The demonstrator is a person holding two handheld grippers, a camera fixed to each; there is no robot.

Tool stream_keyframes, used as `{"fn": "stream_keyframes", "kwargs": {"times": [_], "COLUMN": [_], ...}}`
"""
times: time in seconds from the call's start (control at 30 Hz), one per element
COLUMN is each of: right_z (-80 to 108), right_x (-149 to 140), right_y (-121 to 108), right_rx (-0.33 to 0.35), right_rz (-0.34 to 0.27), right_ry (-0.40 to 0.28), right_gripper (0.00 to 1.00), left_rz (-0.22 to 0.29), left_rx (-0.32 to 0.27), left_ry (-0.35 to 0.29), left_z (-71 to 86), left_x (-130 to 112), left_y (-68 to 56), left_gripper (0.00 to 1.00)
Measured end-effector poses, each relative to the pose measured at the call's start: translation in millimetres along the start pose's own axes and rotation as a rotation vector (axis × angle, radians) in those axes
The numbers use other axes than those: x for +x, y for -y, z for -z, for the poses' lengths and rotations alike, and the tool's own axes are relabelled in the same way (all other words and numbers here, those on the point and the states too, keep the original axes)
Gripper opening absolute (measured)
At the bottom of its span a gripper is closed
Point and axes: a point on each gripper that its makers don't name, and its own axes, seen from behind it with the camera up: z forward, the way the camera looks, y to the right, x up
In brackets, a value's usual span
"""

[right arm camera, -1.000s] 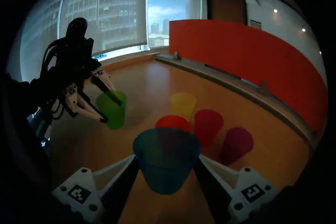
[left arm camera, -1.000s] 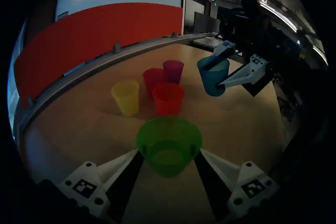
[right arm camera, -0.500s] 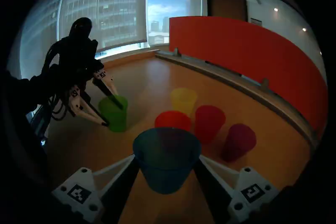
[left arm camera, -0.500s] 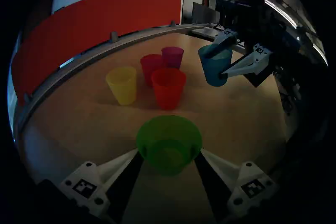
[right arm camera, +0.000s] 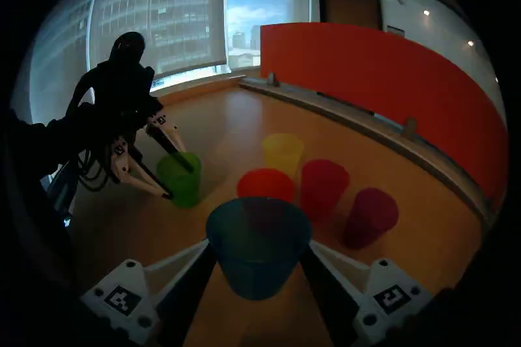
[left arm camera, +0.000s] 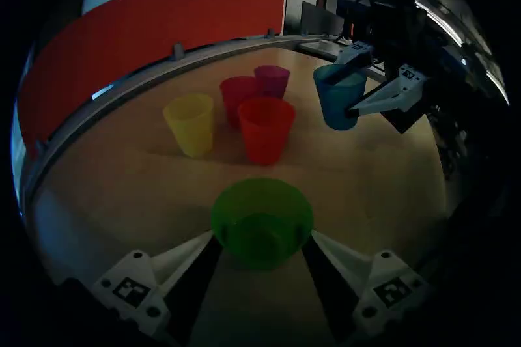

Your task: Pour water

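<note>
L gripper (left arm camera: 262,237) holds the green cup (left arm camera: 262,223) w/ one finger on each side. The cup is upright & its mouth is open to the top. Can't tell if there is water in it. R gripper (right arm camera: 257,249) holds the blue cup (right arm camera: 257,246) the same way, one finger pressed on each side, cup upright.

All places here are told from the orange cup (left arm camera: 264,129), which stands on the wood table (left arm camera: 130,171).

In the left gripper view:
- Green cup is in front of the orange cup, nearer the camera, apart from it.
- Blue cup (left arm camera: 337,103) is to the right of the orange cup, near but not touching, w/ the R gripper (left arm camera: 335,98) around it.
- Yellow cup (left arm camera: 189,124) is to the left of the orange cup, near it.
- Red cup (left arm camera: 236,96) is right behind the orange cup & partly hidden by it.
- Purple cup (left arm camera: 272,80) is farther back, just beside the red one.

In the right gripper view:
- The orange cup (right arm camera: 266,185) is just past the blue cup.
- The green cup (right arm camera: 179,178) is to the left of the orange cup, w/ the L gripper (right arm camera: 180,181) on it & a dark arm (right arm camera: 111,106) behind.
- Yellow cup (right arm camera: 282,153) is behind the orange cup.
- Red cup (right arm camera: 323,184) is just to the right of the orange cup.
- Purple cup (right arm camera: 370,213) is farther right.

Can't tell if the green or blue cup touches the table. A red wall panel (left arm camera: 130,28) runs far behind the orange cup.
</note>
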Motion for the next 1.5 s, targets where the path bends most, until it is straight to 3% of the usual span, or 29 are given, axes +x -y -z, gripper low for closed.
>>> {"fn": "stream_keyframes", "kwargs": {"times": [0.37,0.67,0.97,1.5], "right_z": [-3.2,-4.7,-5.7,-26.5], "right_x": [-2.0,-4.8,-8.9,-32.8], "right_y": [-2.0,-0.1,-1.7,-6.8], "right_rx": [-0.002,0.000,-0.009,-0.006], "right_rz": [-0.005,-0.002,0.004,-0.014], "right_ry": [0.005,0.009,0.017,0.067], "right_gripper": [0.87,0.87,0.87,0.87], "left_rz": [0.014,-0.008,-0.001,-0.003], "left_rx": [-0.013,-0.022,-0.020,-0.014], "left_ry": [-0.004,-0.005,0.022,0.060], "left_z": [2.5,3.9,4.7,13.5], "left_x": [-5.9,-6.1,-15.1,-33.0], "left_y": [-1.3,-4.0,-4.9,-8.3], "left_gripper": [0.82,0.86,0.89,0.89]}}
